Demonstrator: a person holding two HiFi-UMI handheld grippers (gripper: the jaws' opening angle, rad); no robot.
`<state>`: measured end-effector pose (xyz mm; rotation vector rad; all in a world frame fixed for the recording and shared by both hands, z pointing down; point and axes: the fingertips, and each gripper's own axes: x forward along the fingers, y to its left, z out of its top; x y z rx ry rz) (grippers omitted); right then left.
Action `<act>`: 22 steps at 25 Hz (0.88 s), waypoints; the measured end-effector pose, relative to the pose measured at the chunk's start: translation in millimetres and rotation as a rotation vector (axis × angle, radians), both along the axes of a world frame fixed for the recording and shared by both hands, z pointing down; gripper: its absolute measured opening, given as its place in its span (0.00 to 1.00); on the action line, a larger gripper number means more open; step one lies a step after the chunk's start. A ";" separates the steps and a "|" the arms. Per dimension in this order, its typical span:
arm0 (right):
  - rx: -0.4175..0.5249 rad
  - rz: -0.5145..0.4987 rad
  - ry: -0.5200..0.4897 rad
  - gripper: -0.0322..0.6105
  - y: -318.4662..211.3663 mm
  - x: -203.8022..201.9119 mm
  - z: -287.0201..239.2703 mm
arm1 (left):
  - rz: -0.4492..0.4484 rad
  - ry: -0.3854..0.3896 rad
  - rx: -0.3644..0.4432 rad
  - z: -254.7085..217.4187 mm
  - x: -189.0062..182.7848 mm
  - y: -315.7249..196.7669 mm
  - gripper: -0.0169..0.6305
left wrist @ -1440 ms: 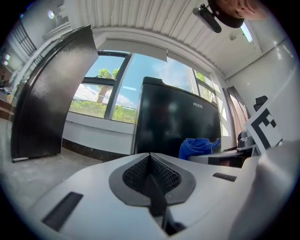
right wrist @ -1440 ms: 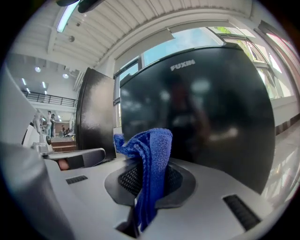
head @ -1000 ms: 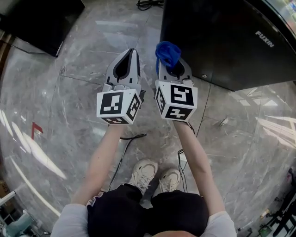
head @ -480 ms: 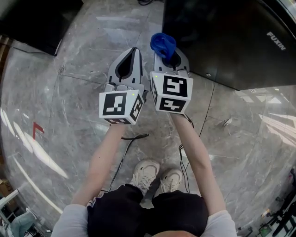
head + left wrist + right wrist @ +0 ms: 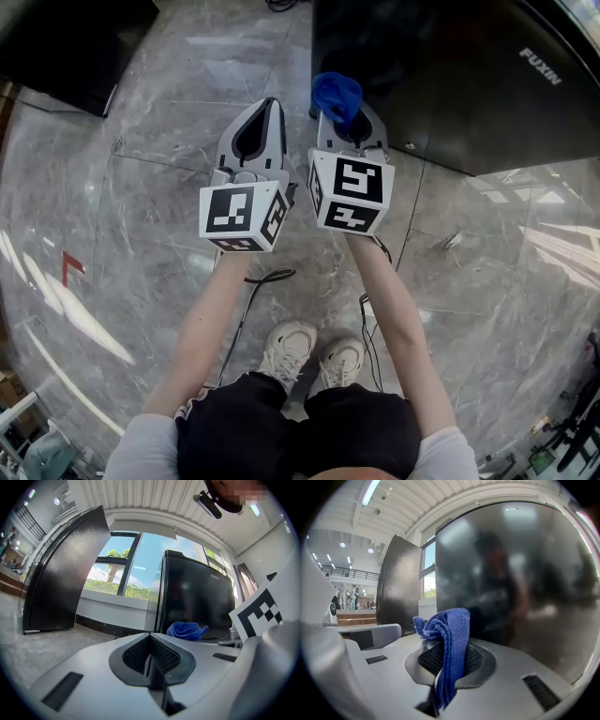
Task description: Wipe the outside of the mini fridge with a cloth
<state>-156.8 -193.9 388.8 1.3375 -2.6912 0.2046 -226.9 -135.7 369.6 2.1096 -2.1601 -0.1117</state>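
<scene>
The black mini fridge stands on the floor at the upper right of the head view; it fills the right gripper view and shows ahead in the left gripper view. My right gripper is shut on a blue cloth, which bunches up above the jaws just short of the fridge's front corner; the cloth also shows in the left gripper view. Beside it, my left gripper is shut with nothing between its jaws.
A second black cabinet stands at the upper left. The floor is glossy grey marble. A black cable trails on the floor near the person's white shoes. Windows lie behind.
The right gripper with the cloth has shifted slightly right, staying close to the fridge's corner. The left gripper has hardly moved.
</scene>
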 end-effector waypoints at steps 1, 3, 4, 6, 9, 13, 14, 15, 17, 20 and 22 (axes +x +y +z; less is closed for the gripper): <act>0.001 0.006 0.003 0.13 0.0 4.9 -0.5 | 0.007 0.005 0.000 -0.1 4.4 -1.0 0.03; 0.002 0.019 0.008 0.13 -0.3 15.6 -1.6 | 0.026 0.011 -0.001 -0.2 16.1 -3.7 0.03; 0.003 0.026 0.012 0.13 -0.6 21.3 -2.1 | 0.039 0.012 -0.001 -0.3 23.1 -5.3 0.03; 0.005 0.040 0.018 0.13 -1.4 33.0 -3.0 | 0.064 0.011 0.000 -0.9 37.2 -8.2 0.03; 0.003 0.065 0.019 0.13 -2.2 52.5 -4.4 | 0.089 0.027 0.004 -0.7 55.4 -12.8 0.03; 0.009 0.095 0.027 0.13 -4.5 82.6 -5.3 | 0.143 0.035 -0.001 0.7 87.1 -20.0 0.03; 0.014 0.100 0.035 0.13 -5.3 88.3 -5.5 | 0.160 0.035 -0.001 0.5 95.7 -21.6 0.03; 0.018 0.103 0.040 0.13 -6.0 93.2 -5.8 | 0.173 0.037 -0.001 0.6 103.2 -23.0 0.03; 0.017 0.115 0.040 0.13 -6.8 104.2 -6.9 | 0.191 0.047 -0.007 2.3 115.3 -25.5 0.03; 0.014 0.145 0.033 0.13 -9.0 126.3 -8.7 | 0.219 0.049 -0.013 4.1 134.1 -29.0 0.03; 0.015 0.168 0.030 0.13 -11.1 143.0 -10.2 | 0.235 0.050 -0.012 4.3 146.3 -31.2 0.03</act>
